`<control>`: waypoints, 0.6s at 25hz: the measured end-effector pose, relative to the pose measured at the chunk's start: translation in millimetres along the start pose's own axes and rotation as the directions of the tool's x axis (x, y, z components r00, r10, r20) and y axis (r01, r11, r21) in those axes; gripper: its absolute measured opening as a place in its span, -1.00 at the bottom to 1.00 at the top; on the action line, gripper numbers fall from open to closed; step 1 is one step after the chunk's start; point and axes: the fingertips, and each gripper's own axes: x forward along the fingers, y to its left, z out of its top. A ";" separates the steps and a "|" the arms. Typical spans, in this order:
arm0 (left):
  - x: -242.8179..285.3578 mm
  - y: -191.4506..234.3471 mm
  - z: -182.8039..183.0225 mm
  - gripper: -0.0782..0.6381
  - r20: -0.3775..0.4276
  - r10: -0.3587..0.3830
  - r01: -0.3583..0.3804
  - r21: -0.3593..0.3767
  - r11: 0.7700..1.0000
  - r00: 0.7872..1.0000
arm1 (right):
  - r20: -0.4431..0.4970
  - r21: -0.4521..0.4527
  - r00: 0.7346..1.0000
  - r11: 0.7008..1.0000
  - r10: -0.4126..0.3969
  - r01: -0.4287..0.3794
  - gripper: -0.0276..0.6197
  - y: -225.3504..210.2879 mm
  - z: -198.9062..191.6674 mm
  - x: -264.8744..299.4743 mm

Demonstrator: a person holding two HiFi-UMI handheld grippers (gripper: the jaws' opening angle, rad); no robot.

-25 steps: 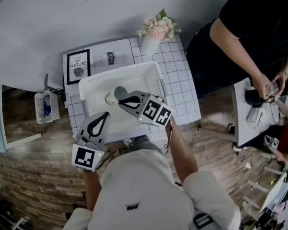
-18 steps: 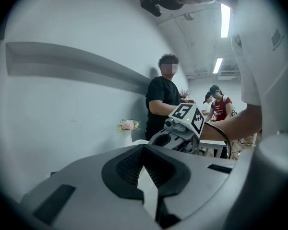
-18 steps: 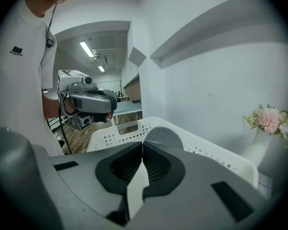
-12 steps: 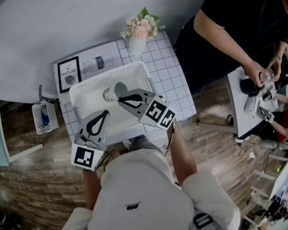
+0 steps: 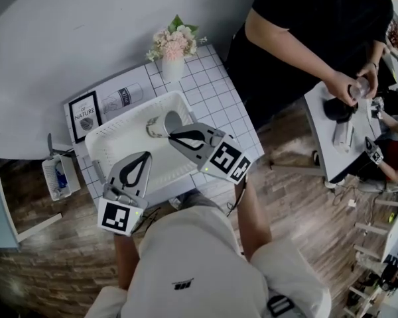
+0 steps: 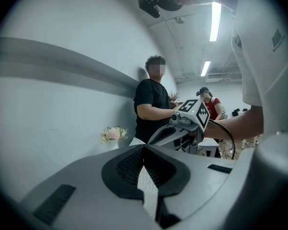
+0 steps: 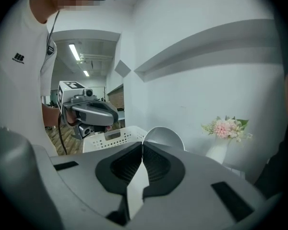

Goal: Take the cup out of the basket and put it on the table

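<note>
My right gripper [image 5: 173,136] is shut on the rim of a grey cup [image 5: 160,124], which hangs tilted on its side over the far right part of the white basket [image 5: 129,111]. Along the right gripper view, the cup [image 7: 164,137] shows just past the closed jaws [image 7: 143,147], with the basket [image 7: 113,135] behind. The left gripper [image 5: 141,158] hovers over the basket's near edge, shut with nothing in it. Its own view shows its closed jaws [image 6: 144,150] and the right gripper [image 6: 182,123] ahead.
The basket sits on a white tiled table [image 5: 215,95] with a flower vase [image 5: 171,48], a framed picture [image 5: 85,116] and a lying bottle [image 5: 119,100]. A person in black [image 5: 305,32] stands at the right beside another table [image 5: 322,121]. A small basket [image 5: 56,175] is at left.
The right gripper has carried the cup up and toward the basket's far right corner. The left gripper has stayed at the basket's near edge. The head view has shifted.
</note>
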 end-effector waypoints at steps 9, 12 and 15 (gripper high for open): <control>38.5 -20.1 8.3 -0.76 0.009 -0.108 0.108 0.014 0.994 0.994 | -0.001 0.038 0.989 0.988 -0.148 0.148 -0.85 -32.5 -13.3 -49.6; 52.1 -27.6 9.9 -0.76 0.007 -0.141 0.141 0.018 0.990 0.990 | -0.002 0.054 0.983 0.982 -0.183 0.183 -0.85 -40.7 -19.3 -64.1; 66.0 -34.9 10.5 -0.76 0.003 -0.176 0.176 0.023 0.984 0.984 | -0.004 0.072 0.977 0.974 -0.213 0.213 -0.85 -48.7 -25.6 -76.6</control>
